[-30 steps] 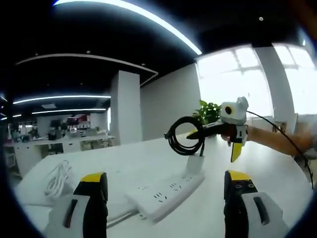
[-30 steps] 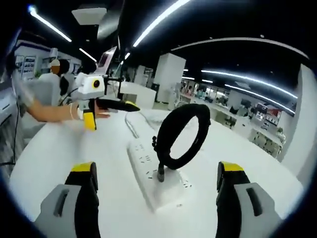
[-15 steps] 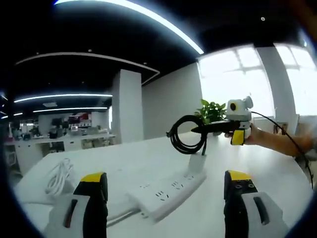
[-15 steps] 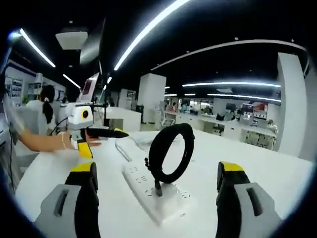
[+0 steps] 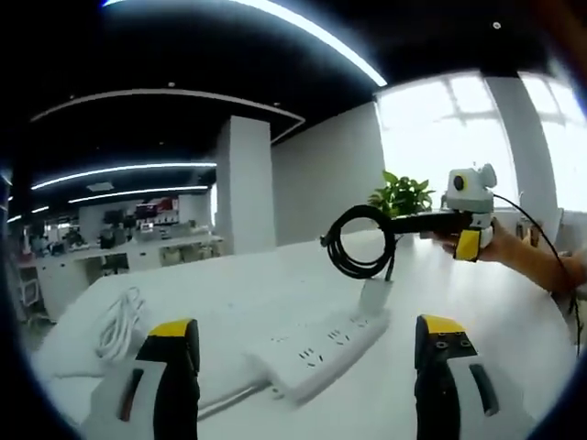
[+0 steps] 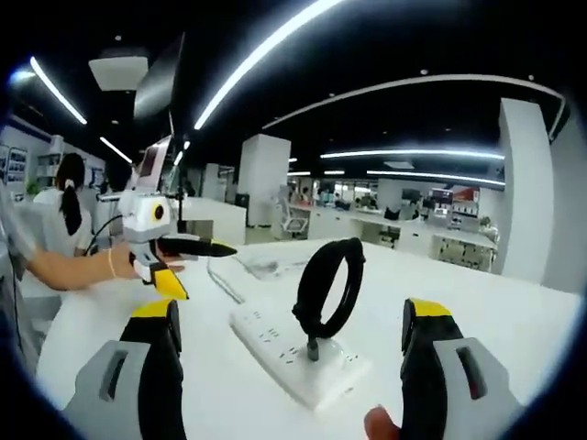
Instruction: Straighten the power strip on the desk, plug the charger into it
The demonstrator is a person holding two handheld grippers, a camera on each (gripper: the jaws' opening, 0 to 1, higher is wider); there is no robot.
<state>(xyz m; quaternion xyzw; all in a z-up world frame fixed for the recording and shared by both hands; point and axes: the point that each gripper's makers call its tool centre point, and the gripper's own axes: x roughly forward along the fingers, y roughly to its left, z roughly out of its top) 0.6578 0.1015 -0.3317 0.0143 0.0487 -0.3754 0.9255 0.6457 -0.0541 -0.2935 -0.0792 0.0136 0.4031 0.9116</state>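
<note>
long white power strip (image 5: 323,346) lies flat on the white round desk (image 5: 257,293), ahead of the left gripper (image 5: 304,350), whose yellow-tipped jaws stand spread with nothing between them. white charger block (image 5: 374,295) sits upright, plugged in at the strip's far end; its black coiled cable (image 5: 359,240) rises in a loop above it. right gripper (image 6: 298,339) jaws also spread wide, empty, strip between and beyond them. loose bundle of white cord (image 5: 119,323) lies on the desk, left. green potted plant (image 5: 404,194) by the window.
</note>
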